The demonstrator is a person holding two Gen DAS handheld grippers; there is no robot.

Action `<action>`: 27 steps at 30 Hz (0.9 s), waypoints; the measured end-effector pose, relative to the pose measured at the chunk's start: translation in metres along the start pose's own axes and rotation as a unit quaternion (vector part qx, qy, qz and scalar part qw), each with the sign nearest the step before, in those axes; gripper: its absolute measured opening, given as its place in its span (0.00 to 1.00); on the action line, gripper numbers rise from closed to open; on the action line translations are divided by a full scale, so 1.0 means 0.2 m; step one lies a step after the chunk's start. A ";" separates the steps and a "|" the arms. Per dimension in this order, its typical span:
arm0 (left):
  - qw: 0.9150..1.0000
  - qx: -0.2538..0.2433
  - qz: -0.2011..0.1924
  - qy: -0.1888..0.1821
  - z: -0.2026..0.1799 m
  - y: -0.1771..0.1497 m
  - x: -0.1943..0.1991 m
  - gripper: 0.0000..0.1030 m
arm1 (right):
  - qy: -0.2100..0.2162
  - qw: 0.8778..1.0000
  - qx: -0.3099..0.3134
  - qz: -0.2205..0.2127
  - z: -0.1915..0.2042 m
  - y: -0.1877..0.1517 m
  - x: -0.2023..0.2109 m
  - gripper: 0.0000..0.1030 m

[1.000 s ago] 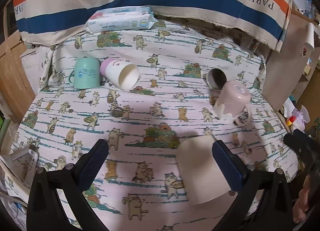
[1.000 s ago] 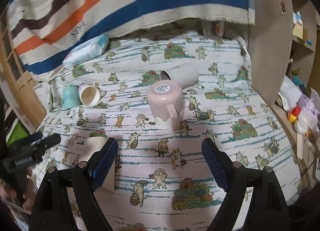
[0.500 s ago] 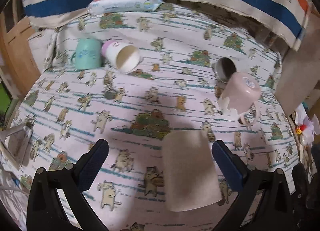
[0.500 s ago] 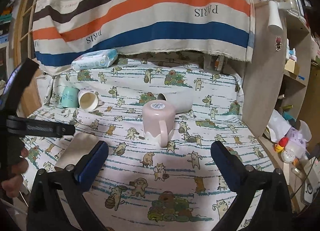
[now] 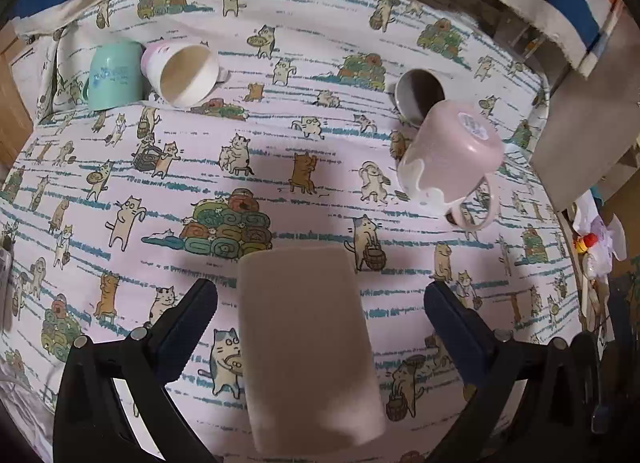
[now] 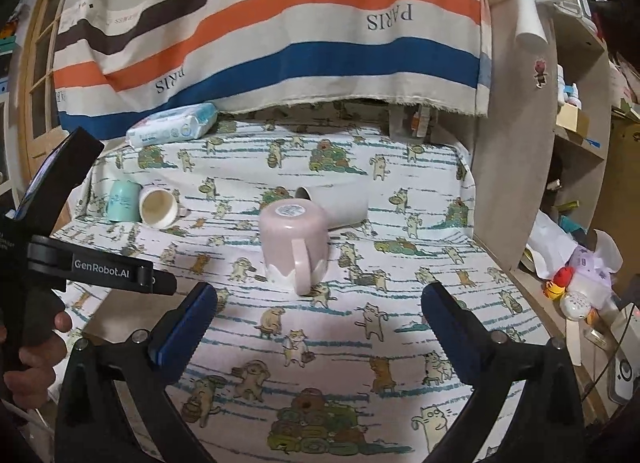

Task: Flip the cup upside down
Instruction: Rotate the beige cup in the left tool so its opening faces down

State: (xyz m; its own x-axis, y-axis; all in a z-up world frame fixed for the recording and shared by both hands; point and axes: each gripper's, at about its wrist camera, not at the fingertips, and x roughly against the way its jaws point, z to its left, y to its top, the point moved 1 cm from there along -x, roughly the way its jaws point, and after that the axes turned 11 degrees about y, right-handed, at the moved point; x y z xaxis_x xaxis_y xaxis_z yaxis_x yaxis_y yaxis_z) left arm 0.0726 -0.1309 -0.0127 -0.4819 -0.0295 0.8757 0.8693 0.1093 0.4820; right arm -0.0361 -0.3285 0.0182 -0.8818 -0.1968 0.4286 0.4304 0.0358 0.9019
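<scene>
A beige cup (image 5: 306,339) lies on its side on the cat-print cloth, between the fingers of my open left gripper (image 5: 320,311), which hovers over it without touching. A pink mug (image 5: 450,157) stands upside down at the right; it also shows in the right wrist view (image 6: 294,245), ahead of my open, empty right gripper (image 6: 320,313). A grey cup (image 6: 334,205) lies on its side behind the pink mug. A white-and-pink cup (image 5: 184,73) lies on its side beside an upside-down teal cup (image 5: 114,75) at the far left.
A pack of baby wipes (image 6: 174,125) lies at the back by the striped curtain (image 6: 280,23). A wooden panel (image 6: 508,183) and cluttered shelves (image 6: 576,135) stand at the right. The left gripper's body (image 6: 60,255) and the hand holding it show at the right wrist view's left edge.
My left gripper has moved forward and tilted down, so the beige cup now lies between its fingers. My right gripper has drawn back and levelled, the pink mug staying in place.
</scene>
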 end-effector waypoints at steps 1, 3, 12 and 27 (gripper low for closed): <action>1.000 0.001 0.000 0.003 0.00 0.00 -0.01 0.96 | -0.001 1.000 -0.002 0.002 -0.01 0.00 -0.01 1.00; 1.000 0.003 0.002 0.012 0.00 0.01 -0.03 0.95 | -0.002 1.000 -0.007 0.003 -0.03 -0.01 -0.01 1.00; 0.999 -0.003 0.023 0.028 -0.01 0.03 -0.13 0.90 | 0.002 1.000 -0.013 0.019 -0.06 -0.03 -0.08 0.99; 0.999 -0.022 0.026 0.036 -0.02 0.05 -0.16 0.66 | -0.012 0.999 -0.032 0.037 -0.13 -0.03 -0.13 1.00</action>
State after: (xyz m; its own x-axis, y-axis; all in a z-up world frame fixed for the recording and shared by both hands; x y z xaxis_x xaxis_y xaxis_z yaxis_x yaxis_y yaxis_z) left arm 0.0964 -0.1328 -0.0361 -0.4274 -0.0970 0.8988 0.8981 0.0685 0.4344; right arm -0.0114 -0.3489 0.0005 -0.8508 -0.1719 0.4966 0.5062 -0.0141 0.8623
